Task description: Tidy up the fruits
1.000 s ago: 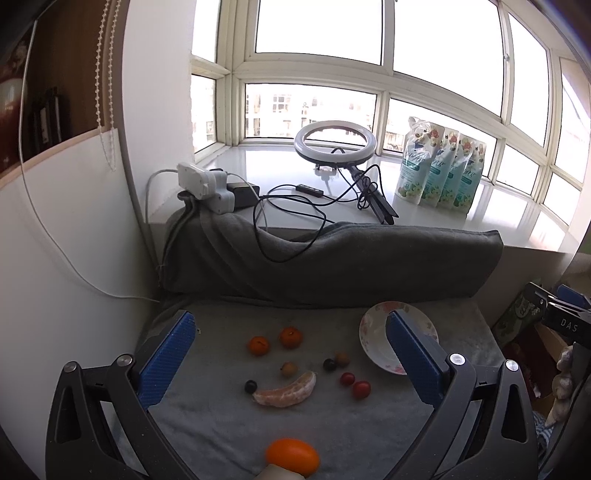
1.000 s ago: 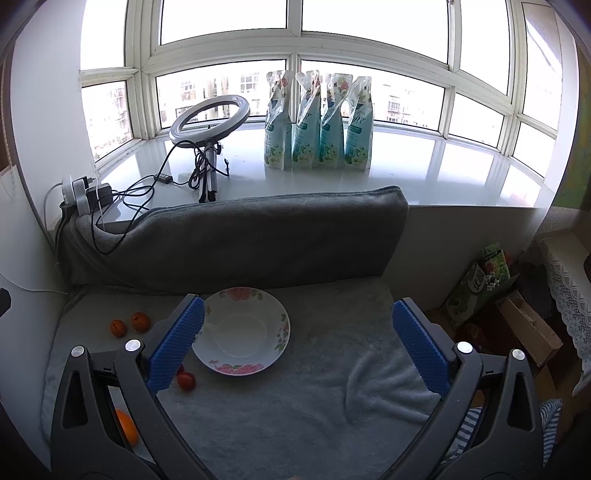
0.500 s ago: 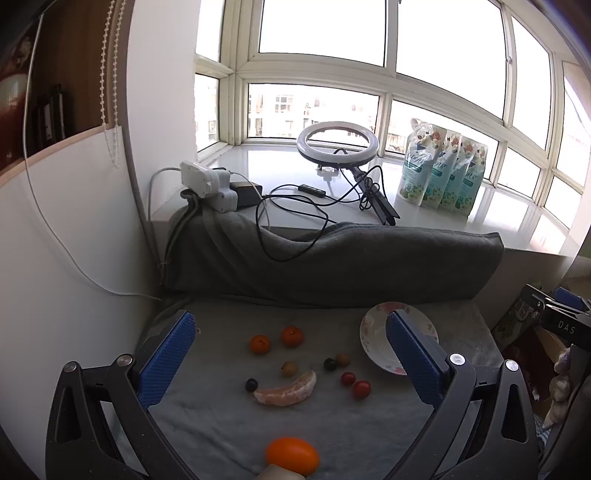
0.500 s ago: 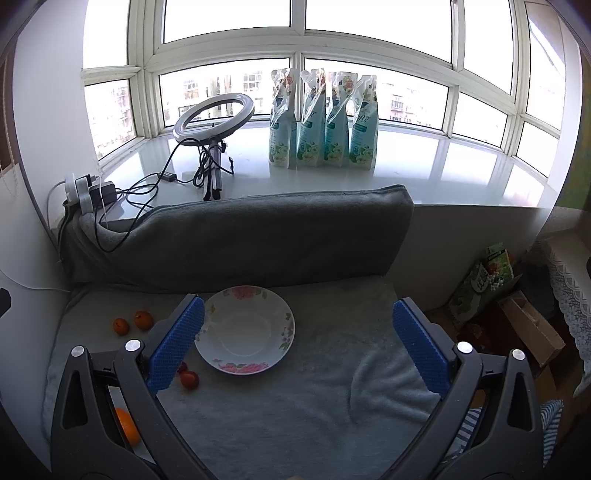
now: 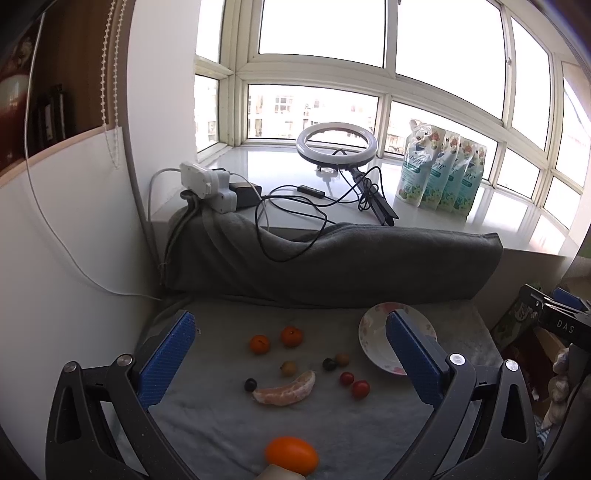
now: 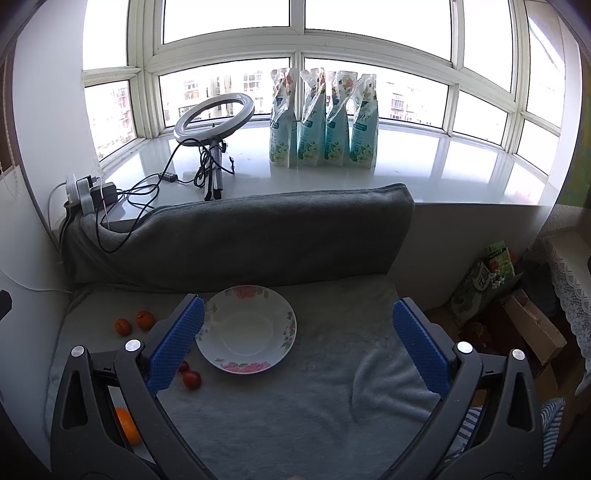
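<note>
Grey fleece blanket (image 6: 314, 413) carries a floral-rimmed white plate (image 6: 246, 329) with nothing in it. Left of the plate lie loose fruits: a peeled orange segment (image 5: 285, 389), two small tangerines (image 5: 275, 340), cherry tomatoes (image 5: 354, 384) and dark grapes (image 5: 251, 384). Left gripper (image 5: 291, 354) and right gripper (image 6: 295, 343) both gape wide, holding nothing.

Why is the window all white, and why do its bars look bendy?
Left wrist view: the window is blown out white by daylight, and the fisheye lens bows its frame. Right wrist view: the same glare bounces off the windowsill, the window bars curve, and the picture corners go dark; the plate stays sharp.
</note>
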